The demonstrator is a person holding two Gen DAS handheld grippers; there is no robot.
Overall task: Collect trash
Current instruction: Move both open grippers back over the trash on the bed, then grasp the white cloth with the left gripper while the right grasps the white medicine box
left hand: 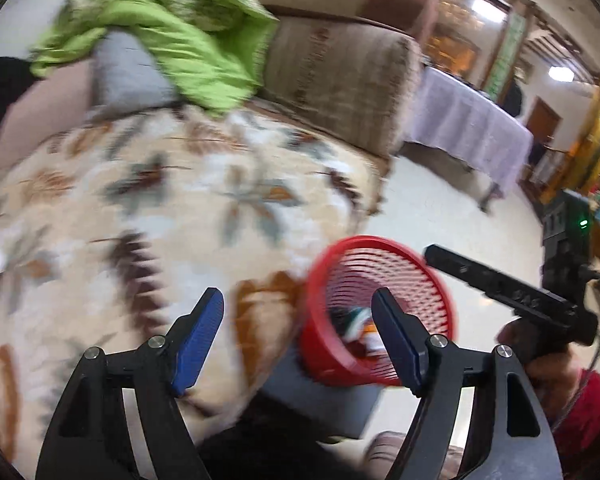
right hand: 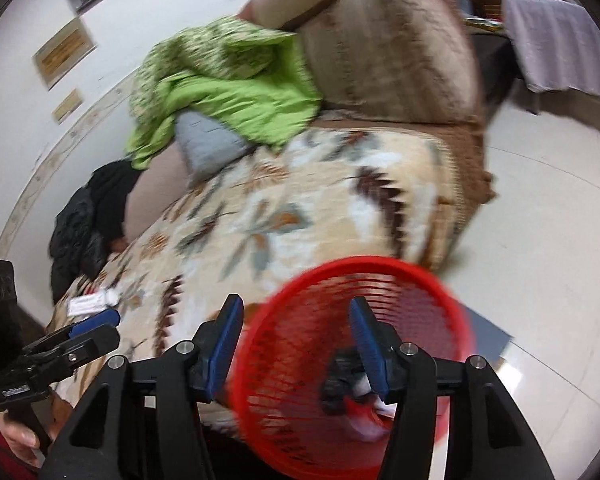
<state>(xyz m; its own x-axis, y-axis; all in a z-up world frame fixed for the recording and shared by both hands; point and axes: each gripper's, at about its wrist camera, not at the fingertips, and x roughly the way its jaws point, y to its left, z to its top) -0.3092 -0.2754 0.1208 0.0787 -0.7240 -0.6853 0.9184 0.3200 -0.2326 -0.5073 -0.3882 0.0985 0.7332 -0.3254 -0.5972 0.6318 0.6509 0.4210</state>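
Observation:
A red slatted plastic basket [left hand: 374, 312] stands on a grey block by the sofa's front edge, with several pieces of trash [left hand: 360, 328] inside; it also shows in the right wrist view [right hand: 340, 360], trash [right hand: 360, 404] at its bottom. A white wrapper [right hand: 93, 302] lies on the patterned blanket [right hand: 279, 216] at the left. My left gripper [left hand: 300, 332] is open and empty, hovering over the blanket's edge beside the basket. My right gripper [right hand: 295, 344] is open and empty, its fingers straddling the basket's near rim. The frames are motion-blurred.
A brown sofa [left hand: 340, 68] carries a green cloth [left hand: 171, 36], a grey cushion [left hand: 127, 72] and black clothing [right hand: 87, 216]. A white-clothed table [left hand: 468, 128] stands behind. Pale tiled floor [right hand: 540, 240] lies to the right.

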